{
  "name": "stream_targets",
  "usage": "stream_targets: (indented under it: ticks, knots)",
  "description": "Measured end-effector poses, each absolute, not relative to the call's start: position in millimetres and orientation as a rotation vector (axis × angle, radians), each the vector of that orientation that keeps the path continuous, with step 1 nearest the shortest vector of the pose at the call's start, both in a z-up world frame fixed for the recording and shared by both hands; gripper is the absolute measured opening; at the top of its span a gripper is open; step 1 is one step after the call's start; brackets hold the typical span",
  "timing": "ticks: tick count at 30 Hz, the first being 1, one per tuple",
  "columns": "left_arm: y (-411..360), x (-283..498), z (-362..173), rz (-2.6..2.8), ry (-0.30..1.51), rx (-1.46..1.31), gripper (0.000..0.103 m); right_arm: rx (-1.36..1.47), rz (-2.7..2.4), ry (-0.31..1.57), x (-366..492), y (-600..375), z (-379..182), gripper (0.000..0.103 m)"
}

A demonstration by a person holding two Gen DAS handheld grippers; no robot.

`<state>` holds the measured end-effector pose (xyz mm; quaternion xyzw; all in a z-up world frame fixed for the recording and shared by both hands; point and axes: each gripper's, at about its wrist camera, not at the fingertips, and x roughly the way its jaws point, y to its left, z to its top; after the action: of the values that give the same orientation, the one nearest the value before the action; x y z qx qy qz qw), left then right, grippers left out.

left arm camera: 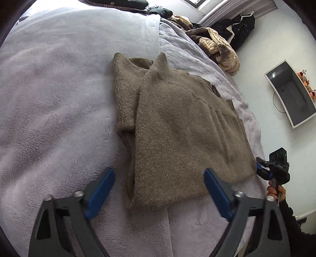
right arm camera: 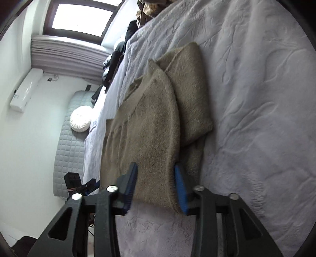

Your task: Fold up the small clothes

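Note:
A brown knit sweater (left arm camera: 187, 128) lies on the bed, its sleeves folded in and its collar pointing away. My left gripper (left arm camera: 159, 174) hovers open over the near hem, one finger on each side of the sweater's left part, and the pads do not press on it. The right gripper (left arm camera: 260, 168) sits at the sweater's near right corner, held by a hand in a dark sleeve. In the right wrist view the picture is rolled on its side. There the right gripper (right arm camera: 155, 167) has the sweater (right arm camera: 150, 128) hem filling the gap between its blue pads. The left gripper (right arm camera: 92, 184) shows small at lower left.
A lilac fleece blanket (left arm camera: 59, 98) covers the bed. A heap of striped beige and dark clothes (left arm camera: 217, 45) lies at the far right bed edge. On the wall hangs a screen (left arm camera: 290, 94). A quilted headboard (right arm camera: 65, 154), a round white cushion (right arm camera: 81, 118) and a window (right arm camera: 83, 17) lie beyond.

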<state>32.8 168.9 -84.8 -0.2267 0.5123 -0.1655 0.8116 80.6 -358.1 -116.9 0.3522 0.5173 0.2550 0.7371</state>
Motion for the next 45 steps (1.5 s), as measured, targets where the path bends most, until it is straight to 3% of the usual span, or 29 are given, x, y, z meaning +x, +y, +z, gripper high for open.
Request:
stream_targets:
  ticks: [2,4,7,8,14,19,23,24,27,28,30,31,33,36,38,39,45]
  knots:
    - [166.7,31.7,-85.6,-0.343,1.112,-0.470,0.065,0.763,0.566,1.127,74.5,-354.0,-111.4,0.006]
    - [166.2,30.0,-86.3,-0.340,1.124,-0.444,0.040,0.756,0.593,1.078,63.8,-357.0,-98.4,0.006]
    - [165.6,27.8,-91.0,-0.319,1.145,-0.377,0.020,0.746,0.542,1.080,50.3,-369.7,-98.4,0.006]
    - [165.2,27.6,-94.3,-0.310,1.153,-0.354,0.019,0.739,0.507,1.100,49.2,-372.7,-104.7,0.006]
    - [176.2,6.8,-96.6,-0.247,1.145,-0.321,0.019,0.829,0.394,1.117,39.4,-391.7,-133.3,0.006]
    - [183.5,-5.5,-64.8,-0.206,1.082,-0.246,0.019,0.735,0.256,1.037,32.1,-400.8,-98.2,0.010]
    - [175.3,27.0,-39.6,-0.206,1.015,-0.207,0.019,0.746,0.276,0.955,49.3,-396.8,-67.0,0.011]
    - [170.1,38.6,-35.9,-0.201,1.005,-0.201,0.019,0.731,0.269,0.963,61.7,-388.6,-62.1,0.014]
    - [151.0,79.7,-28.8,-0.191,0.965,-0.197,0.019,0.673,0.275,0.968,102.0,-362.4,-53.9,0.050]
    - [143.5,92.8,-27.1,-0.191,0.958,-0.193,0.019,0.648,0.291,0.972,118.7,-352.8,-53.3,0.051]
    - [128.3,113.9,-25.2,-0.196,0.951,-0.179,0.023,0.587,0.299,0.998,151.4,-331.2,-53.9,0.051]
    - [121.4,122.8,-24.5,-0.196,0.948,-0.168,0.050,0.539,0.280,1.008,167.7,-321.2,-54.8,0.051]
    - [110.1,133.7,-19.8,-0.173,0.893,-0.138,0.076,0.470,0.257,1.014,193.0,-305.4,-57.2,0.051]
    - [95.5,151.9,-17.6,-0.181,0.872,-0.099,0.076,0.373,0.218,1.039,226.6,-282.3,-66.8,0.051]
    - [90.2,167.9,-22.5,-0.177,0.880,-0.097,0.076,0.314,0.185,1.086,236.2,-272.7,-75.6,0.029]
    - [88.5,174.8,-26.5,-0.171,0.887,-0.096,0.076,0.273,0.172,1.082,237.7,-266.9,-75.3,0.008]
    - [104.5,198.7,-79.1,-0.037,1.002,-0.089,0.076,0.194,0.061,1.043,238.0,-273.6,-78.7,0.009]
